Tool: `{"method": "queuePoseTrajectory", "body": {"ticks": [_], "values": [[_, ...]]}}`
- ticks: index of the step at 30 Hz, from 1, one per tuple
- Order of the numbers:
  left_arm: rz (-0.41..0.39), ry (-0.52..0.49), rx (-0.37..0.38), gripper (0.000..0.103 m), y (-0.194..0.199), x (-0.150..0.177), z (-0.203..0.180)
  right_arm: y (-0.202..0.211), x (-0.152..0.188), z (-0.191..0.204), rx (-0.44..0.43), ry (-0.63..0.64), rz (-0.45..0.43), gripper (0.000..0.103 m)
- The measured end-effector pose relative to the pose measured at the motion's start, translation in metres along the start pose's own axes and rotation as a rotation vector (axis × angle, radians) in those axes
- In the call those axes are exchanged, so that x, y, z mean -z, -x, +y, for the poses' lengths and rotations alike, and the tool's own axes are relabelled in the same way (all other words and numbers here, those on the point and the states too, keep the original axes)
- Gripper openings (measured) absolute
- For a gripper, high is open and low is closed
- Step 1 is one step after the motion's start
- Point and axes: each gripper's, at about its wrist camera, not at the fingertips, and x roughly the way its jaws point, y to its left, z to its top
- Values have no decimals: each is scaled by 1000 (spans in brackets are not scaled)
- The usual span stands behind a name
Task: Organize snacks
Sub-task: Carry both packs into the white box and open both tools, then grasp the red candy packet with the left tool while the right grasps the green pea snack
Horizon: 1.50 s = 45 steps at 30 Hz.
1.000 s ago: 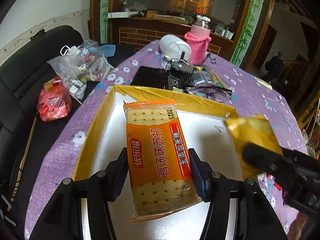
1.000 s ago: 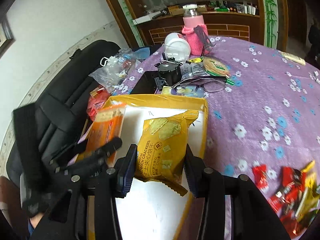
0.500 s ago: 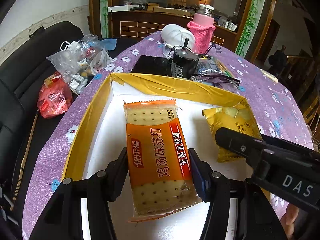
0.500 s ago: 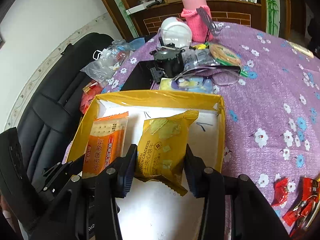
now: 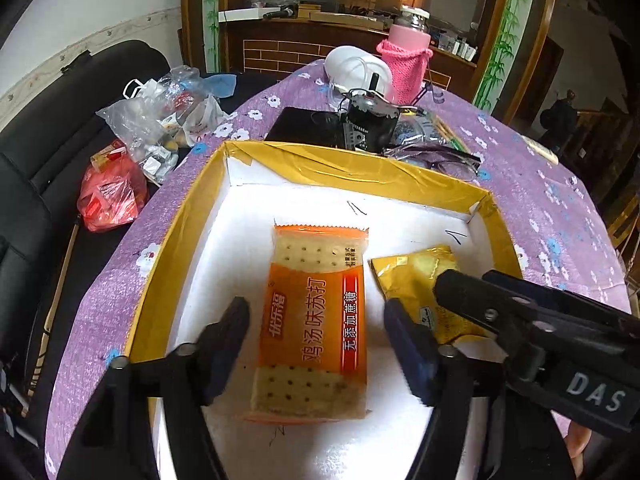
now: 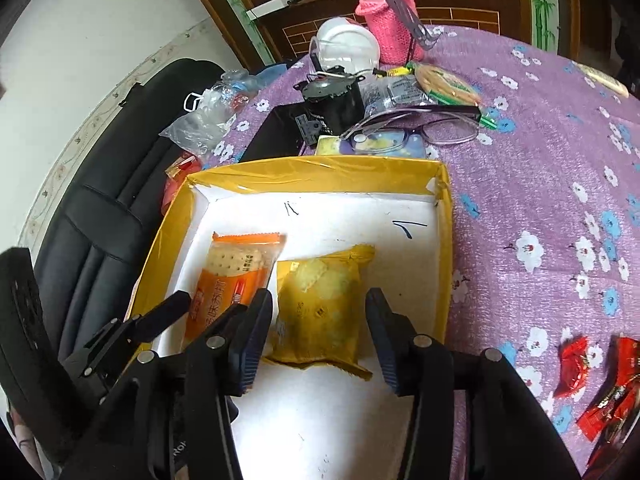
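Observation:
An orange cracker pack lies flat on the white floor of a yellow-rimmed box. My left gripper is open, its fingers standing apart on either side of the pack. A yellow cracker pack lies beside it on the right in the same box. My right gripper is open around the yellow pack without touching it. The orange pack also shows in the right wrist view, the yellow pack in the left wrist view.
The box sits on a purple flowered tablecloth. Behind it are glasses, a black motor, a white bowl and a pink bottle. Red snack packs lie right. Plastic bags lie on a black sofa.
Both grippers opened and let go of their packs. The orange and yellow packs now lie on the box floor, side by side.

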Motion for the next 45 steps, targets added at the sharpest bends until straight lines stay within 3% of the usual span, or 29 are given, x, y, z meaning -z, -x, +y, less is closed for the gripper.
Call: {"method": "queuePoseTrajectory", "body": {"ticks": [8, 16, 21, 27, 31, 34, 38, 42, 45], "values": [[-15, 13, 30, 75, 21, 11, -6, 44, 15, -13, -35, -21, -77, 50], [-59, -5, 95, 75, 57, 28, -34, 92, 50, -59, -53, -86, -129, 50], [-93, -65, 153, 75, 81, 43, -70, 138, 81, -118, 6, -157, -179, 50], [-87, -178, 248, 74, 95, 73, -128, 200, 126, -207, 79, -338, -302, 50], [-50, -294, 284, 74, 94, 99, -171, 209, 150, -258, 141, -467, -314, 50], [-30, -352, 293, 74, 93, 113, -191, 191, 160, -276, 117, -517, -270, 46], [-16, -382, 299, 74, 95, 120, -196, 176, 173, -255, 32, -454, -218, 44], [-7, -367, 303, 74, 96, 119, -191, 166, 181, -222, -249, -360, -144, 44], [11, -360, 341, 74, 93, 118, -188, 180, 182, -223, -149, -348, -227, 44]]}}
